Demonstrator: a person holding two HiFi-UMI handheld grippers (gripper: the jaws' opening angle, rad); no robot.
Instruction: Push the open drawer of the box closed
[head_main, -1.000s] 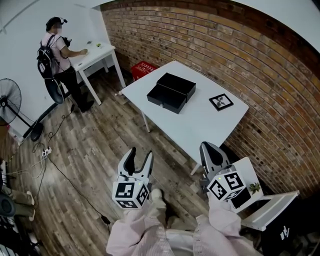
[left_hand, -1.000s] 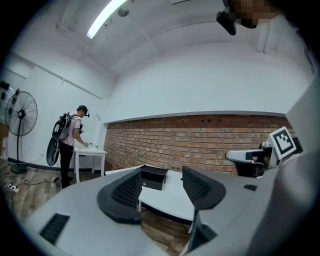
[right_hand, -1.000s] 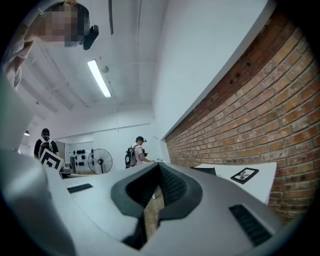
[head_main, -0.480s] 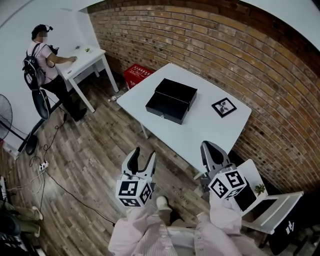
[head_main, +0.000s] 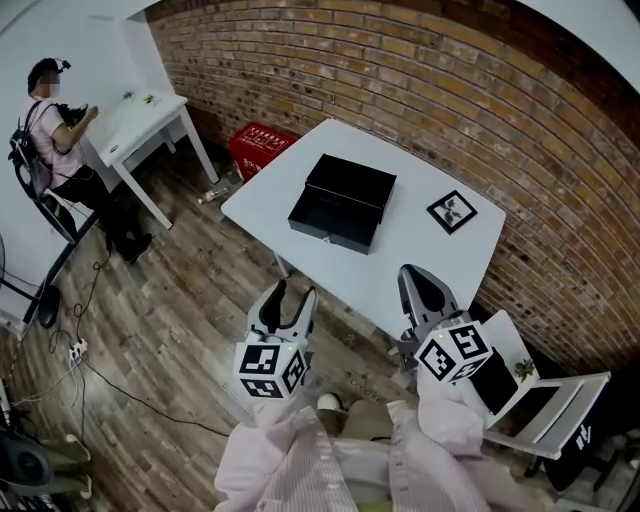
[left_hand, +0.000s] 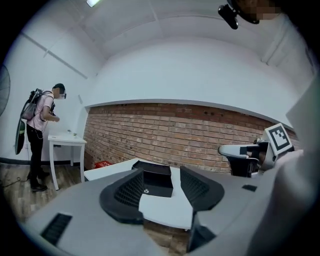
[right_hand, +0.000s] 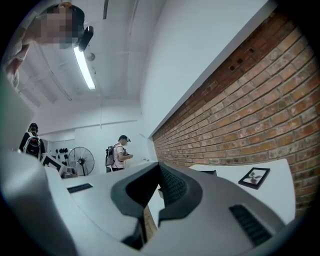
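1. Locate the box (head_main: 352, 180). It sits on the white table (head_main: 430, 262), well apart from both grippers. Its drawer (head_main: 335, 236) stands pulled out toward the table's near-left edge, with a small knob (left_hand: 145, 190) in the middle of its front.
2. Check the left gripper (head_main: 292, 298). It hangs off that near-left edge, above the floor, aimed at the drawer front. Its jaws stand wide and are closing, with nothing between them.
3. Check the right gripper (head_main: 418, 278). It is held by the table's near corner, jaws together, holding nothing.
4. The step in hand is judged to be the approach. No contact with the drawer is made yet.
5. For a clean push, bring a gripper squarely against the middle of the drawer front, close to the knob. Press straight along the drawer's line of travel.
6. Avoid an off-centre push. It is likely to skew the drawer or turn the whole box on the smooth top.
7. Closed jaws probably give a firmer pushing face. If the box slides, brace its back with the other gripper.
8. Contents of the drawer: the interior shows dark and bare, and no item is visible in it. The covered part of the box hides anything inside.
9. A red crate (head_main: 262, 150) stands on the floor beyond the table. Its contents cannot be made out.
10. A picture frame (head_main: 451, 211) lies on the table to the right of the box, clear of the push path.
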